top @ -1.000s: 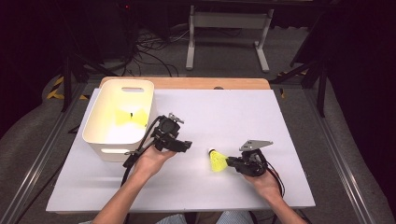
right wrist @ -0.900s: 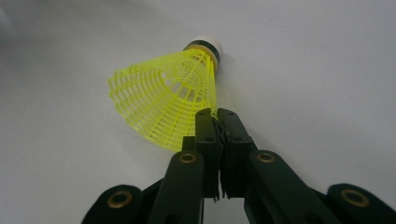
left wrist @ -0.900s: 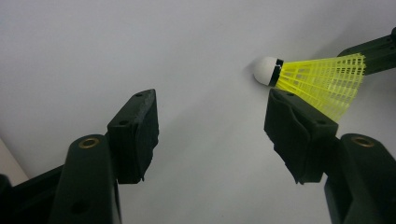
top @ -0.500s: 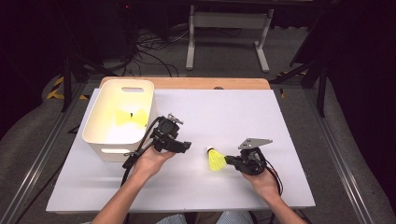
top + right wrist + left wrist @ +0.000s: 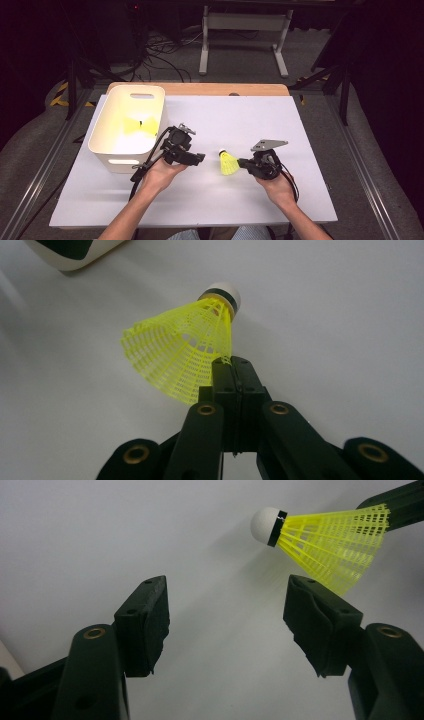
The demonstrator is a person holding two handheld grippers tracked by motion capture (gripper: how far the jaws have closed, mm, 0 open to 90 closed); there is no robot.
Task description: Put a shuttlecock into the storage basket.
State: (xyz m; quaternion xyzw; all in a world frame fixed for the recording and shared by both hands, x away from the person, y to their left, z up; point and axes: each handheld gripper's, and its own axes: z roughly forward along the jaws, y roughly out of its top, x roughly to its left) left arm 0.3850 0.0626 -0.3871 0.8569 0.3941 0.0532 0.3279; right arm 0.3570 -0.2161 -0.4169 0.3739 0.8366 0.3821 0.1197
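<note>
In the right gripper (image 5: 246, 163), the shuttlecock (image 5: 228, 163) points cork-up, slightly tilted.

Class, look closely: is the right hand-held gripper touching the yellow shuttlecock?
Touching. The right gripper view shows the right hand-held gripper with jaws shut on the rim of the yellow shuttlecock skirt.

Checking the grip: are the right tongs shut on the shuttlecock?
Yes. The right tongs pinch the yellow shuttlecock by its skirt rim.
</note>
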